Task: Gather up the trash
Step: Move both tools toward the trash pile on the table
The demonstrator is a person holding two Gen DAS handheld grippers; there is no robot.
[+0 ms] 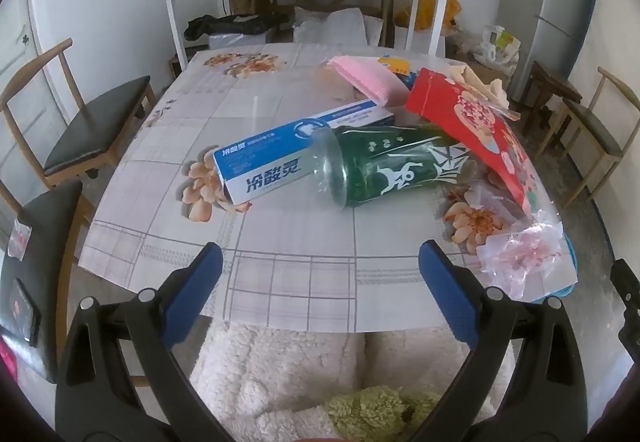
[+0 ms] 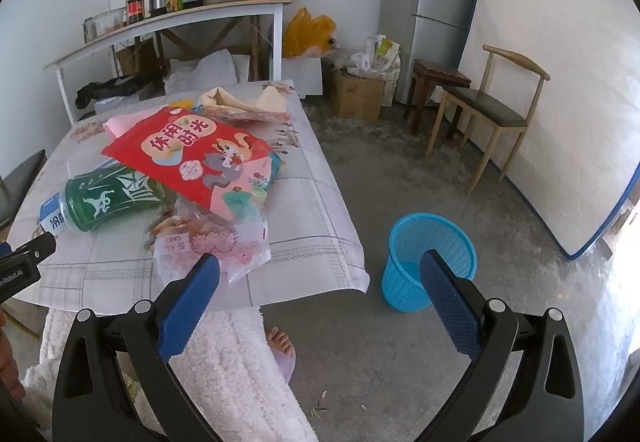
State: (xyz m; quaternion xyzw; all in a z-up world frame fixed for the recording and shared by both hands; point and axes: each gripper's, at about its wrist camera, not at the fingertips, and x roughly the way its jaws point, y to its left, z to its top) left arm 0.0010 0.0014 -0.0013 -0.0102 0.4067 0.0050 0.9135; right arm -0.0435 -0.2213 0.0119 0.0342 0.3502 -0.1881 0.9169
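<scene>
Both my tools gape wide and hold nothing: the left tool (image 1: 320,282) hangs over the near edge of the bench (image 1: 280,266), the right tool (image 2: 320,284) beside its corner. The trash lies piled on the bench: box (image 1: 280,162), green bottle (image 1: 384,166), red bag (image 2: 188,158), clear wrapper (image 2: 224,246). The blue basket (image 2: 424,262) stands on the floor.

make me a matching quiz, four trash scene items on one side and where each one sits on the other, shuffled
Items:
1. toothpaste box
2. green bottle
3. red snack bag
4. blue basket

Places:
A. on the floor beside the table
B. lying on its side, base towards the camera
C. propped over the bottle
D. flat on the tablecloth, partly behind the bottle

Pairs: 1-D, 2-B, 3-C, 4-A
</scene>
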